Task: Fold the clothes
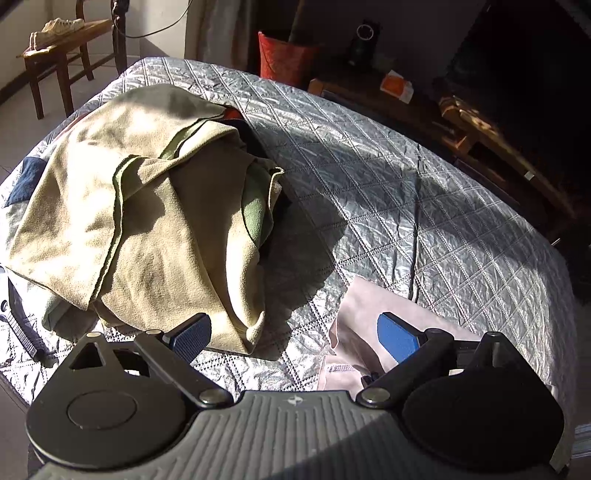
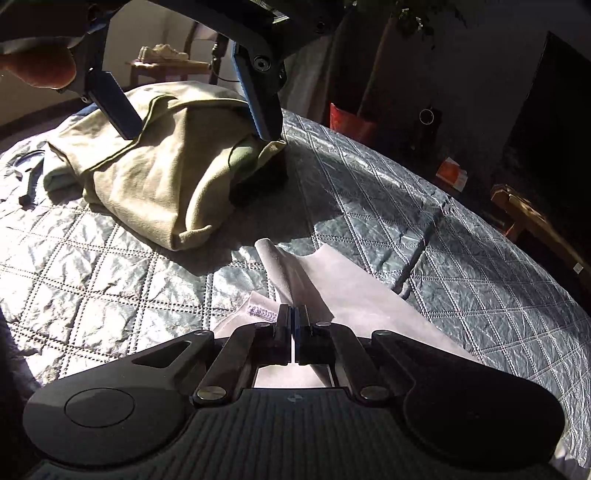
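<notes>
Pinched between the right gripper's (image 2: 294, 314) jaws, the pale garment (image 2: 332, 280) is held by one thin fold; it may be pulled free. Left gripper (image 1: 295, 338) jaws are spread, empty, beside the olive pile (image 1: 147, 206).

This is a home, likely a bedroom or living room: a grey quilted cover (image 1: 369, 192) spreads under loose laundry, a wooden chair (image 1: 59, 55) with pale shoes (image 1: 61, 27) stands far left on tiled floor, and a red bin (image 1: 284, 61) sits by the dark far wall.
</notes>
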Tool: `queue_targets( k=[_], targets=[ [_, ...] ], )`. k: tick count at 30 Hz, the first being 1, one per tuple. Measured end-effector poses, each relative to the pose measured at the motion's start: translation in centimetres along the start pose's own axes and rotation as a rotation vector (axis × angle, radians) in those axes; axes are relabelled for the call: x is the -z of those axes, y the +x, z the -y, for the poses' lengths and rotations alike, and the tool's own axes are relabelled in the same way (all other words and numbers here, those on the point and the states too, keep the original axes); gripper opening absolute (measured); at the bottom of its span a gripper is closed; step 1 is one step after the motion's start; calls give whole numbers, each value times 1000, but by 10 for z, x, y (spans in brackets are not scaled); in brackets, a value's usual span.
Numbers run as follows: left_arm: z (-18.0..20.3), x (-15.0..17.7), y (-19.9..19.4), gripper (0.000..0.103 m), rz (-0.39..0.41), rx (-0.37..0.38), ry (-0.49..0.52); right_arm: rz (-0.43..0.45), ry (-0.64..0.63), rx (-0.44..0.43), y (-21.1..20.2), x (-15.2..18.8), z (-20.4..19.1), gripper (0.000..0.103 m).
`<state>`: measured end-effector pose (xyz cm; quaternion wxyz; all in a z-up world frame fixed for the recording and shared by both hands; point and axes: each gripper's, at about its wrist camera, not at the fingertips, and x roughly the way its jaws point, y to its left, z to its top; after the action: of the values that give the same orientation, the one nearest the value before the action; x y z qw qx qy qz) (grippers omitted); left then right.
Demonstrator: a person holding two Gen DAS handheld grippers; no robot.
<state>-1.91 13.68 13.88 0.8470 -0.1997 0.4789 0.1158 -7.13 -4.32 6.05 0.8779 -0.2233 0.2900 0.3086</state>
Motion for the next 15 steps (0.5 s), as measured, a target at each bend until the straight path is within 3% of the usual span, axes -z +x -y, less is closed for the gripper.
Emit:
queue_targets(
  k=[5, 11, 14, 15],
  targets=[
    [-5, -1, -1, 96, 4, 0, -29, 63, -36, -38, -44, 4, -8, 1],
    [-6, -2, -1, 96, 4, -6, -33, -2, -69, -69, -40, 34, -32, 3],
    [-7, -1, -1, 96, 3, -13, -35, -8, -67, -17, -31, 41, -34, 31],
    [-7, -1, -1, 96, 3, -14, -37, -13, -70, -9, -28, 40, -32, 34]
  ],
)
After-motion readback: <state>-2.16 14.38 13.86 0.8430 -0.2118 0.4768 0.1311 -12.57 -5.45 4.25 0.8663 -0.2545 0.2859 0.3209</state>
